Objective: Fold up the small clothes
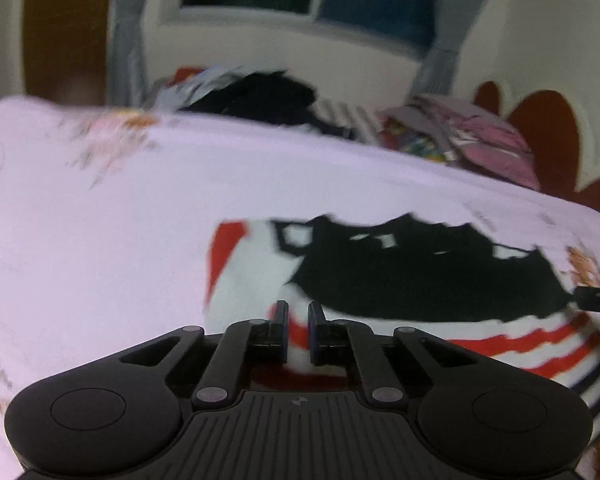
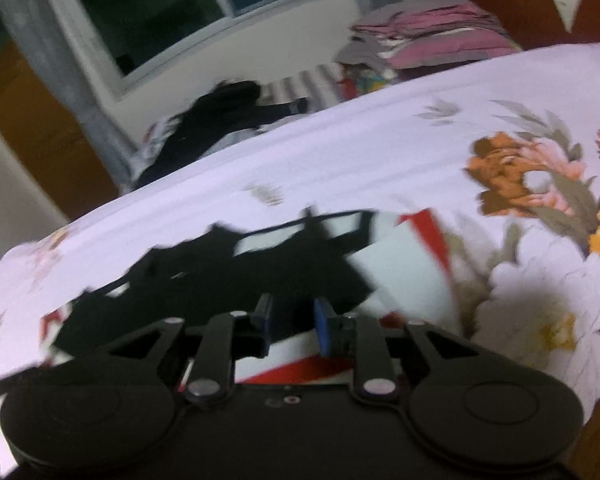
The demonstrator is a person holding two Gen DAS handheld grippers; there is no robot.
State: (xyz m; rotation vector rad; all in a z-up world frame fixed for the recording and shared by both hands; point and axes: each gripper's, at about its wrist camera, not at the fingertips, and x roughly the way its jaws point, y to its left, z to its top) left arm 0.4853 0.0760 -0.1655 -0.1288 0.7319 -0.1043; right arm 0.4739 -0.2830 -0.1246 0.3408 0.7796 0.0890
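Black, white and red striped small garment [image 1: 420,280] lies spread on the lilac floral bedsheet [image 1: 100,220], near the sheet's front edge; both tongs sit at the garment's near hem; left gripper [image 1: 298,326] has its jaws drawn almost together, white and red cloth showing in the slit between them, so it reads as pinching the hem; blur keeps that from being certain; right gripper [image 2: 292,328] shows a clear gap between the blue pads, dark fabric behind them, and I cannot tell whether the pads press on cloth or just stand over it; a pile of dark clothes [image 1: 260,92] and a folded pink stack [image 1: 488,136] sit beyond the sheet's far edge, well apart from the garment.

Risks, judged: a one-sided grip would skew the fold, the right corner dragging while the left lifts; a thin pinch could slip out; the left pads may also catch the bedsheet beneath the hem and pull it up with the garment.
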